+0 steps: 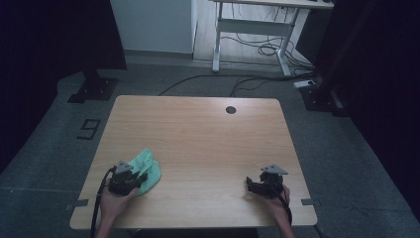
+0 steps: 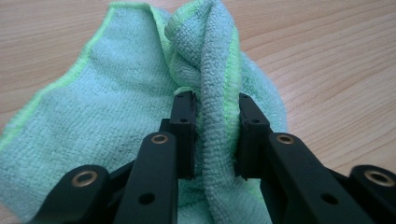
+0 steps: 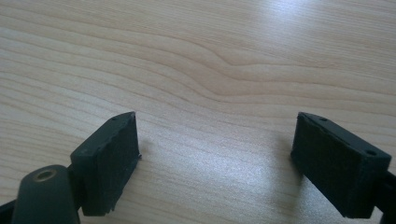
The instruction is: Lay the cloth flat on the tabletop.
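- A mint-green cloth (image 1: 148,171) lies crumpled on the near left part of a light wooden desk (image 1: 208,144), close to the left edge.
- In the left claw's own view the cloth (image 2: 102,116) is a soft looped microfibre with a brighter yellow-green stitched hem. Part of it lies flat on the wood, and one fold is gathered up into a raised ridge.
- The left claw (image 1: 141,178) rests at the near side of the cloth, held in the person's left hand (image 1: 115,201). A dark cable trails back from it along the forearm.
- Seen along its own jaws, the left claw (image 2: 217,105) is clamped on the raised ridge of cloth: both black pads press into the fold from either side, and the fabric bulges above and below them.
- The right claw (image 1: 249,184) sits on the near right part of the desk, well apart from the cloth, in the person's right hand (image 1: 278,198). A grey three-cornered plate tops it.
- In its own view the right claw (image 3: 217,140) has its jaws spread wide apart with bare wood grain between them; they hold nothing.
- The high view alone gives the room: a grey floor (image 1: 59,144), a round cable hole (image 1: 231,109) near the desk's far edge, and a white-framed table (image 1: 257,25) with loose cables beyond.
- The cloth's weave and hem are legible in the left claw's view; from above it is a small green shape.
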Demonstrator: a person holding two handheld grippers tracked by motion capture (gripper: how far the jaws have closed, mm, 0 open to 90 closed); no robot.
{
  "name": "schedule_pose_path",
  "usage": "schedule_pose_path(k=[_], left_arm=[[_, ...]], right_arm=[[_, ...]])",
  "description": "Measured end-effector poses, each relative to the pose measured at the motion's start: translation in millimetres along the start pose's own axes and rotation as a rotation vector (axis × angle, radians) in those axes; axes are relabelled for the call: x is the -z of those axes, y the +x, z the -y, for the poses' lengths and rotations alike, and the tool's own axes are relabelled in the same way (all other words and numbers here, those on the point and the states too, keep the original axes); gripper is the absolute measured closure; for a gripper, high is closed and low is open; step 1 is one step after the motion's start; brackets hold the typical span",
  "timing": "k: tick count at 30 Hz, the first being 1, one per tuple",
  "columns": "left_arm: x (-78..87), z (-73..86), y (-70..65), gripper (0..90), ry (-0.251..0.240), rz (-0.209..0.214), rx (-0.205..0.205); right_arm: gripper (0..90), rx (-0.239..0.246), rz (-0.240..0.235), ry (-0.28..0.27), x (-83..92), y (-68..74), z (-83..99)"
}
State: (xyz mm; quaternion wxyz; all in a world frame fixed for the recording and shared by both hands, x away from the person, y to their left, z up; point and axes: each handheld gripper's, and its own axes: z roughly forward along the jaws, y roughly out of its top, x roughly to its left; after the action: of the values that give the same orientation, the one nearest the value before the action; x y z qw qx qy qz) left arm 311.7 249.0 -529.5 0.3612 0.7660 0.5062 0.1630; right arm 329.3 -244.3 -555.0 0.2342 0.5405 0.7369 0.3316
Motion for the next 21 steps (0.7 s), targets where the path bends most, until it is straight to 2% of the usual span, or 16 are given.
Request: schedule_pose_path(k=[6,14,21], left_arm=[[7.5,-3.4,-5.3,73.7,-0.024,-0.019,-0.027],[18.0,-7.0,-7.1,73.8,-0.063,-0.026,-0.020],[26.3,-10.0,-10.1,73.8,-0.100,-0.014,-0.021]], right_arm=[[14.9,0.000,0.000,0.000,0.0,0.0,0.0],[14.9,0.000,0.000,0.000,0.0,0.0,0.0],[15.0,0.000,0.001,0.000,0.0,0.0,0.0]])
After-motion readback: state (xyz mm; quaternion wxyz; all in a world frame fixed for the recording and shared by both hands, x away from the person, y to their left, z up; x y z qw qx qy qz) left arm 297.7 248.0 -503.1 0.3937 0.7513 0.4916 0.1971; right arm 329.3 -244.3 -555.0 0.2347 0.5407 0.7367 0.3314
